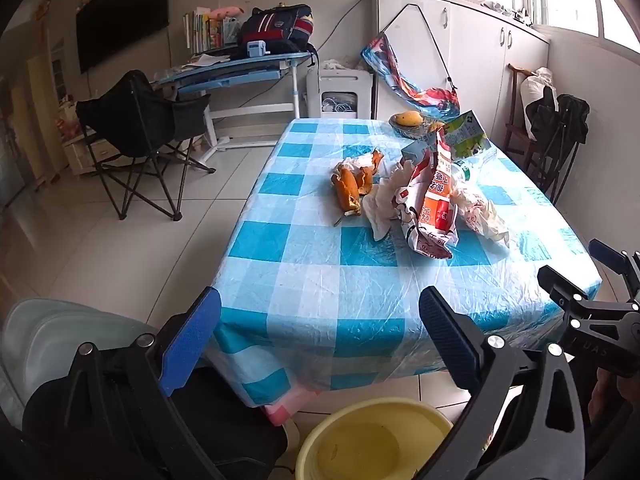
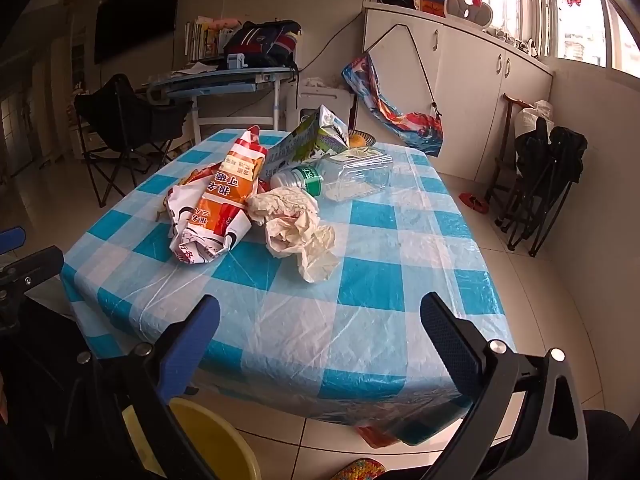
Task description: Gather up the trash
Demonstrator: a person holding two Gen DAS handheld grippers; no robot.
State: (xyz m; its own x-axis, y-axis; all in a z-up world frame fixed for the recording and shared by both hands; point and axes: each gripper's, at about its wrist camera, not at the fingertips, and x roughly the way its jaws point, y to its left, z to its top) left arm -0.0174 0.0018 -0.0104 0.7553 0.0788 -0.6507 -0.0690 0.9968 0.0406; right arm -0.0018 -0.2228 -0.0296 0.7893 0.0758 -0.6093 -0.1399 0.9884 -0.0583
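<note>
While the left gripper [image 1: 320, 332] gapes empty above the tabletop's near edge, its view shows curled orange peel [image 1: 352, 188] and a crinkled red-and-white wrapper [image 1: 432, 208] mid-table on the glossy blue-checked plastic cloth [image 1: 320, 280], a round yellow bucket [image 1: 360, 440] on the tiles below. From the right wrist, the right gripper [image 2: 320, 340] likewise stands wide and empty before crumpled tissue [image 2: 300, 232], a clear bottle [image 2: 344, 180] and a green carton [image 2: 312, 140].

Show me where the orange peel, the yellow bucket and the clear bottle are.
orange peel [image 1: 349, 191]: left wrist view, on its curled middle.
yellow bucket [image 1: 360, 412]: left wrist view, on its far rim.
clear bottle [image 2: 360, 178]: right wrist view, on its transparent body.
</note>
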